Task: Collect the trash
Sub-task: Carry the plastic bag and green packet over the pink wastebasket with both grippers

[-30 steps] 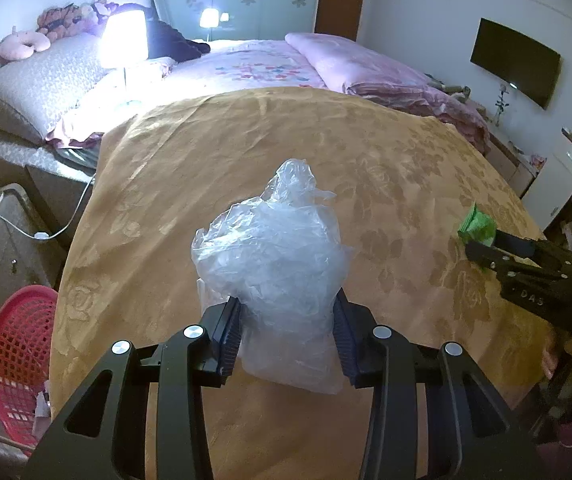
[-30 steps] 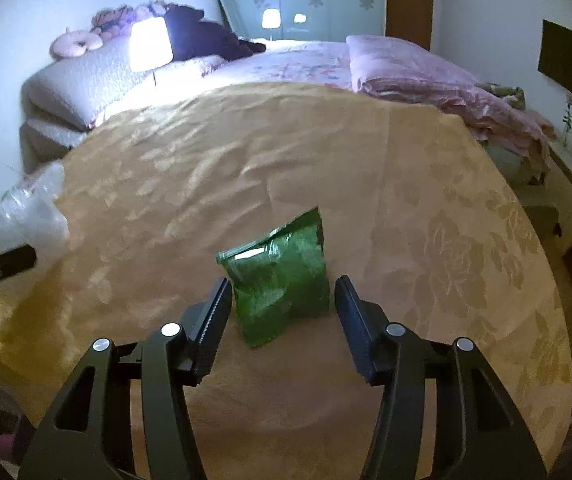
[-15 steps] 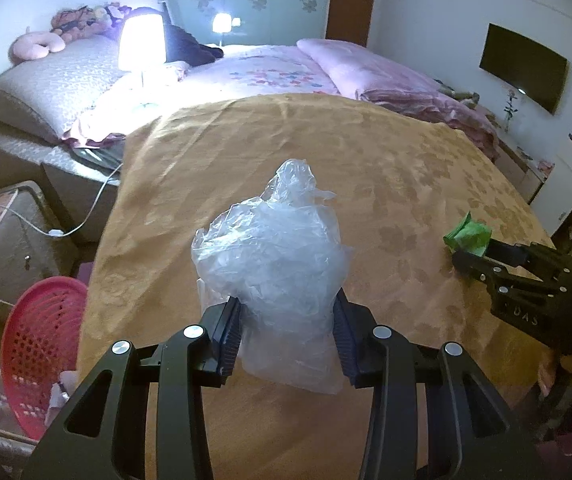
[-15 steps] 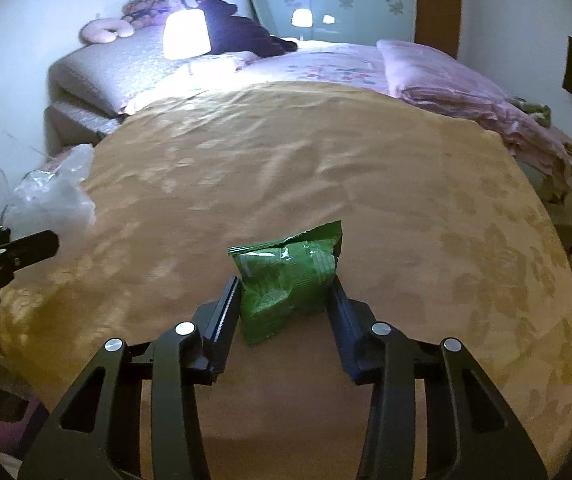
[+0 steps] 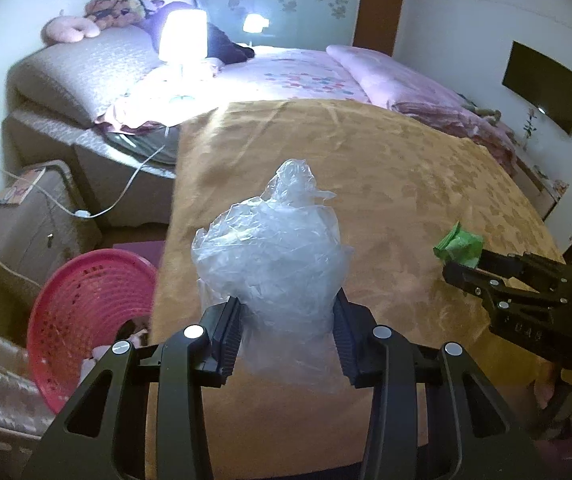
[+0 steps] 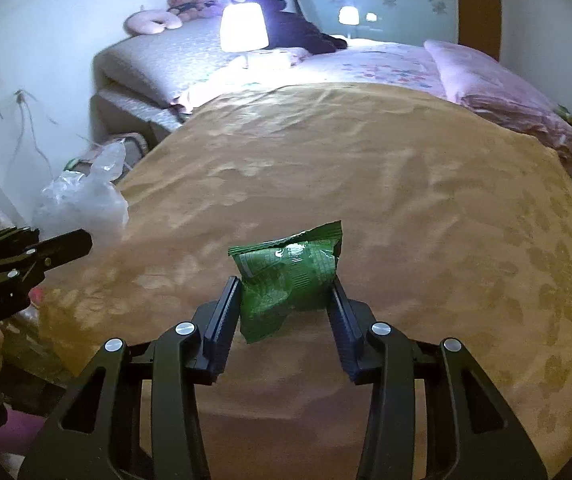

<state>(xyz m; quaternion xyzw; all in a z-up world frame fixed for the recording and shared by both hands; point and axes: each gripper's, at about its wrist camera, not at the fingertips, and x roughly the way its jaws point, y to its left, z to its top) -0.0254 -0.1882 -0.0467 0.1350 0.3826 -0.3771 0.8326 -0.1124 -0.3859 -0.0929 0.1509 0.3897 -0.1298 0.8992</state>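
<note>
A crumpled clear plastic bag [image 5: 274, 264] is clamped between the pads of my left gripper [image 5: 287, 320], held above the golden bedspread [image 5: 365, 168]. A green snack wrapper [image 6: 289, 276] sits pinched in my right gripper [image 6: 286, 300], lifted off the bedspread [image 6: 365, 168]. In the left wrist view the right gripper [image 5: 469, 264] shows at the right with the green wrapper [image 5: 459, 242]. In the right wrist view the left gripper [image 6: 66, 246] shows at the left edge with the plastic bag [image 6: 82, 200].
A pink mesh basket [image 5: 82, 312] stands on the floor left of the bed's edge, with some scraps in it. A lit lamp [image 5: 184, 36], pillows and a pink quilt [image 5: 405, 84] lie at the far end. A bedside cabinet [image 5: 22, 232] with cables stands behind the basket.
The right gripper closed on the green wrapper and lifted it. Both grippers shifted left along the bed; the pink basket and the bed's left edge have come further into the left wrist view.
</note>
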